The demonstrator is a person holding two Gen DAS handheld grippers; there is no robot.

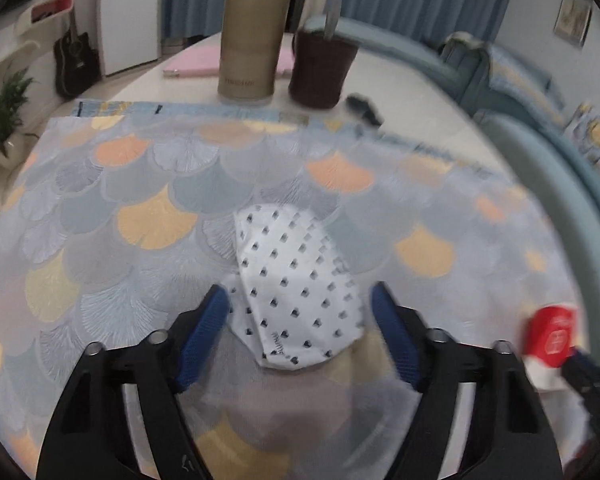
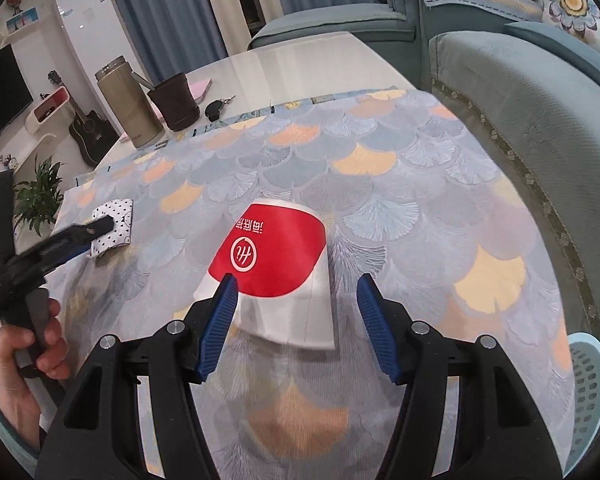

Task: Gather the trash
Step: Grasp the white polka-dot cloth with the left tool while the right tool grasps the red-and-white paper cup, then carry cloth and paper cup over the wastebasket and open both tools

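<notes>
Two pairs of tongs work over a desk (image 2: 300,56) spread with a cloth (image 2: 380,184) of pale blue, grey and orange fan shapes. The left tongs (image 1: 300,300) point steeply down with their blue fingers (image 1: 204,336) apart on either side of a folded white paper packet (image 1: 296,288) printed with small dark hearts. One finger lies just beside the packet's left edge; the other stands clear of its right edge. The tongs are released, and the packet lies flat on the cloth toward the desk's left side. In the right wrist view a hand (image 2: 24,344) grips the handle of these tongs, whose tip sits over the same packet (image 2: 114,226).

The right tongs (image 2: 298,292) also point down, spread around a crushed red and white paper cup (image 2: 276,268) that lies on its side near the middle of the cloth. The left finger (image 2: 220,320) is at the cup's white lower part, touching it or nearly so; the right finger is apart from it. These tongs too are released, gripping nothing. The cup (image 1: 552,336) shows at the right edge of the left wrist view.

At the desk's far edge, beyond the cloth, stand a tan flask (image 2: 128,104) and a dark brown cup (image 2: 174,100) with a utensil in it, a pink book (image 1: 196,62) behind them and a black key fob (image 2: 214,110) beside them. A light blue perforated basket (image 2: 588,392) shows at the near right corner. A teal sofa (image 2: 540,128) runs along the desk's right edge.
</notes>
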